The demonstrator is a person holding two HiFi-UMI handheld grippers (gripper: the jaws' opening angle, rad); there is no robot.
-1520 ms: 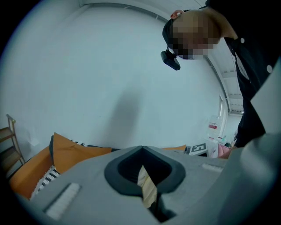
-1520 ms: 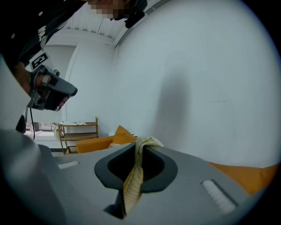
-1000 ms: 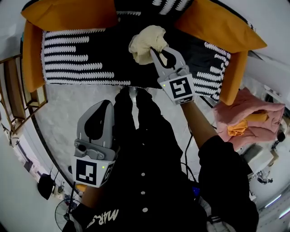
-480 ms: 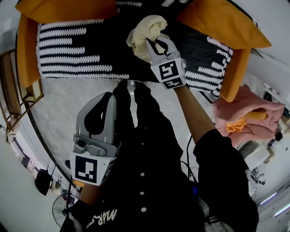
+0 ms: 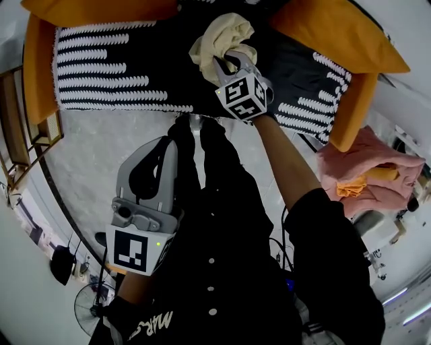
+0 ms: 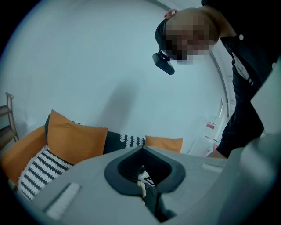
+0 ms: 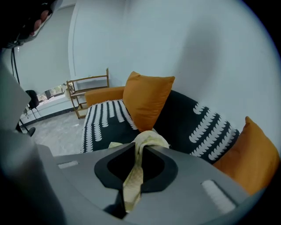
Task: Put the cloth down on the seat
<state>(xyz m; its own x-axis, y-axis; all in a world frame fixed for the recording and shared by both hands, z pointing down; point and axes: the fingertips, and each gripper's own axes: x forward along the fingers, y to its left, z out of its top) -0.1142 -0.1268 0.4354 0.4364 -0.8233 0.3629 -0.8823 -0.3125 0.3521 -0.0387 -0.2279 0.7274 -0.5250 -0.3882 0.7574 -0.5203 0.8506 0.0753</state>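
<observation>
Grey floor (image 5: 94,155) lies under the person, and a sofa stands at 12 o'clock. Its seat (image 5: 114,74) has a black cover with white stripes. One orange cushion (image 5: 101,10) leans at 11 o'clock and another orange cushion (image 5: 337,34) leans at 1 o'clock. A wooden shelf (image 5: 20,135) stands at 9 o'clock, beside the sofa's orange arm. A heap of pink cloths (image 5: 367,168) sits at 3 o'clock, well apart from the seat.

The person wears dark clothes and reaches the right arm out toward the sofa. The right gripper (image 5: 232,62) is out over the front part of the seat, at 12 o'clock. Its two fingers are pressed tight on the cloth (image 5: 219,40). The cloth is pale yellow and all bunched up. A thin strip of it runs down between the fingers, and the big soft lump sticks out past the tips. The lump hangs over the black part of the seat, between the two cushions. I cannot tell if it touches the seat.

The left gripper (image 5: 163,145) is held back near the person's body, at 7 o'clock, over the floor. Its fingers are closed together with nothing between them. It points up toward the wall and the sofa.
</observation>
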